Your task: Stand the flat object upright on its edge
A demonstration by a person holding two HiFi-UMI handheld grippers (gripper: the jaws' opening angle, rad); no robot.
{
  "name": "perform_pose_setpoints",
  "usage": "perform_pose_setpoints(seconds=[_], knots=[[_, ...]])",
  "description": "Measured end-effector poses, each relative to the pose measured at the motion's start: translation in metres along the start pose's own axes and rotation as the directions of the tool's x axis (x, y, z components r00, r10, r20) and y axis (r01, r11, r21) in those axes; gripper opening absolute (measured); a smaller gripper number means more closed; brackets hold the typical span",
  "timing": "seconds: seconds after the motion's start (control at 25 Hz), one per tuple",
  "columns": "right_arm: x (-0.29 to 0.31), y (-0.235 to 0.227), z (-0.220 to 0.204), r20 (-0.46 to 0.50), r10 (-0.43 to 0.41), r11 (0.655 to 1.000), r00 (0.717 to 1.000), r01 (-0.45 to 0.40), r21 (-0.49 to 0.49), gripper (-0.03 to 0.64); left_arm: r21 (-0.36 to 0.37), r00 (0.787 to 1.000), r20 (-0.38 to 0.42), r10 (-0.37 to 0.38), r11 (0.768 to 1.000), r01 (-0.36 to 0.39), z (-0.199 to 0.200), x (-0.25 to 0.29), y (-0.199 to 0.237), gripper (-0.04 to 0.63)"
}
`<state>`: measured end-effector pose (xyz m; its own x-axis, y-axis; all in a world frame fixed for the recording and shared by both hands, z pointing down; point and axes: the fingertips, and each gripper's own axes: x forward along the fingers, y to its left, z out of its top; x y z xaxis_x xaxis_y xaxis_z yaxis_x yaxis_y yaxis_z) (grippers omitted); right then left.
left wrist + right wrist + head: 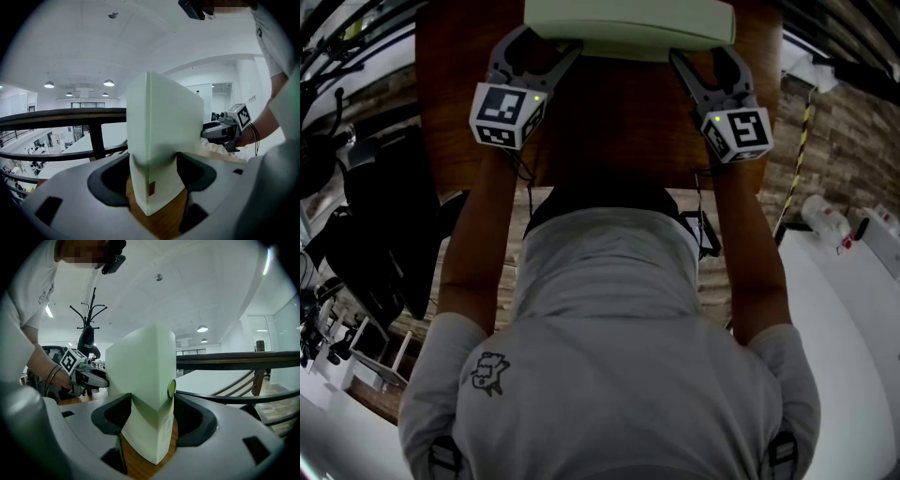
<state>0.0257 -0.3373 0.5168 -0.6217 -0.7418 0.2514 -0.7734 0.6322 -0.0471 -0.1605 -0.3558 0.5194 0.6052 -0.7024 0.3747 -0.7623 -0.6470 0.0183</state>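
Wooden table (609, 131), flat box (628, 28) upright, long axis crosswise, both ends clamped

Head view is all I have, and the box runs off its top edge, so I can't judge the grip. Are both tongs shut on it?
Observer: Yes. The left gripper view shows the left tongs pinching one end of the box, a pad on each face.
Operator: And the right?
Observer: The right tongs pinch the opposite end the same way.
Operator: Is it upright?
Observer: Its broad faces stand vertical, with the lower corner down by the table. I cannot tell whether it touches.
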Motion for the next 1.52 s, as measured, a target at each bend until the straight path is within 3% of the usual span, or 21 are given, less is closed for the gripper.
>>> perform_pose_setpoints(seconds=[1.0,1.52], knots=[[-0.016,0.002,0.009,0.010,-0.006,1.000,1.000,0.006,-0.014,0.255,0.018,1.000,0.010,0.012,1.000,-0.012,0.004,-0.019,-0.002,0.327],[-0.054,0.010,0.029,0.016,-0.069,0.998,0.997,0.069,0.009,0.255,0.022,0.998,0.051,0.027,0.999,-0.028,0.023,-0.058,-0.005,0.325]])
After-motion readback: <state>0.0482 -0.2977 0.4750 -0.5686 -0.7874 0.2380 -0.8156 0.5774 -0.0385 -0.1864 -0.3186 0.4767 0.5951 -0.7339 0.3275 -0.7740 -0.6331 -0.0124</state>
